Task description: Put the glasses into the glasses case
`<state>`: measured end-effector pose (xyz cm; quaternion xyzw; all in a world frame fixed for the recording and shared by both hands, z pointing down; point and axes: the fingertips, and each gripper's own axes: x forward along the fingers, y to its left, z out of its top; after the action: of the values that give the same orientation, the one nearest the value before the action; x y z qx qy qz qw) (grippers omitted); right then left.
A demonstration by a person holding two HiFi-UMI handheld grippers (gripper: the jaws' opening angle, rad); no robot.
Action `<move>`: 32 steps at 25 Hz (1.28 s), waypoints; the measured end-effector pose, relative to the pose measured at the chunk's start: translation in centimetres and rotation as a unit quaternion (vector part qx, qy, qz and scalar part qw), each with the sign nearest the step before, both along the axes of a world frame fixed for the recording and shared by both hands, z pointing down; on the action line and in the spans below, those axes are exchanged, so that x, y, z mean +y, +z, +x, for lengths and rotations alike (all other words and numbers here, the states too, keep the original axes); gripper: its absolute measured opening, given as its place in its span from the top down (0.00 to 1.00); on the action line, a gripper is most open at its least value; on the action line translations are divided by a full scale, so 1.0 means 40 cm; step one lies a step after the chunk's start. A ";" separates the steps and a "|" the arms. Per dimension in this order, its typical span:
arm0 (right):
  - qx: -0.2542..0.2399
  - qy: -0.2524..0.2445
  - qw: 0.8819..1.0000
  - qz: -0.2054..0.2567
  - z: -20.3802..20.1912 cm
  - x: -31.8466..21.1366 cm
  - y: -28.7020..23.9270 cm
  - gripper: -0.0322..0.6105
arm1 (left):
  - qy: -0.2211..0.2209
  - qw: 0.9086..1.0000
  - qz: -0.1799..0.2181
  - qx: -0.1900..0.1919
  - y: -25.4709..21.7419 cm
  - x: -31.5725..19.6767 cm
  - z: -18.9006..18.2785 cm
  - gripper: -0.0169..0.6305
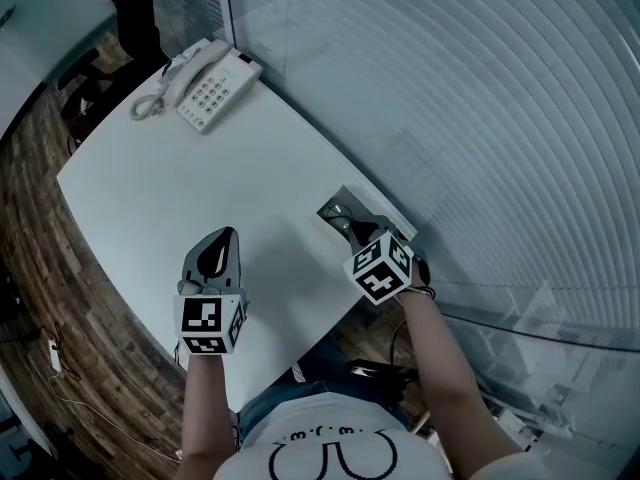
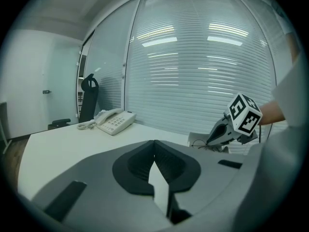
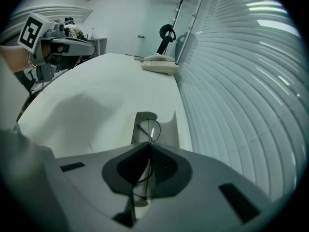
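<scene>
My right gripper (image 1: 341, 220) is shut on the thin wire-framed glasses (image 3: 147, 130) and points steeply down at the table's right edge. One round lens hangs just past its fingertips, over the open grey glasses case (image 3: 143, 118). The case (image 1: 352, 200) lies on the white table beside the window blinds. From the left gripper view, the right gripper (image 2: 218, 133) shows at the right with the glasses (image 2: 200, 144) under its tip. My left gripper (image 1: 226, 236) hovers over the table's near part, left of the case. Its jaws meet at the tips with nothing between them.
A white desk telephone (image 1: 207, 86) with a coiled cord sits at the far end of the table (image 1: 150, 188). Window blinds (image 1: 470, 118) run along the table's right side. A dark coat stand (image 2: 88, 96) stands beyond the table. Wooden floor lies to the left.
</scene>
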<state>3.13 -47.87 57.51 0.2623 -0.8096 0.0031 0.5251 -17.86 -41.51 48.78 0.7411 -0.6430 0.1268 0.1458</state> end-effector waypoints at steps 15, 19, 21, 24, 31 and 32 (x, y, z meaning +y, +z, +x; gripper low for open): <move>-0.033 0.026 0.999 0.027 -0.002 0.026 -0.064 0.75 | 0.006 1.000 0.021 0.003 -0.040 0.045 0.000 0.95; -0.103 0.078 0.990 0.052 0.007 0.033 -0.149 0.64 | 0.011 0.999 0.033 0.002 -0.065 0.075 -0.006 0.95; -0.146 0.113 0.981 0.059 0.019 0.044 -0.185 0.56 | 0.015 0.999 0.039 0.003 -0.079 0.092 -0.009 0.95; -0.193 0.155 0.966 0.078 0.038 0.074 -0.234 0.49 | 0.021 0.998 0.051 0.004 -0.106 0.123 -0.011 0.95; -0.329 0.236 0.907 0.115 0.056 0.220 -0.363 0.47 | 0.057 0.995 0.076 0.006 -0.165 0.235 -0.002 0.95; -0.341 0.241 0.900 0.124 0.057 0.246 -0.384 0.47 | 0.063 0.995 0.079 0.008 -0.171 0.253 0.000 0.95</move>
<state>5.40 -38.04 42.15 0.4953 -0.8450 0.1188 0.1630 -17.84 -31.40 41.93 0.7902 -0.6020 0.0782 0.0840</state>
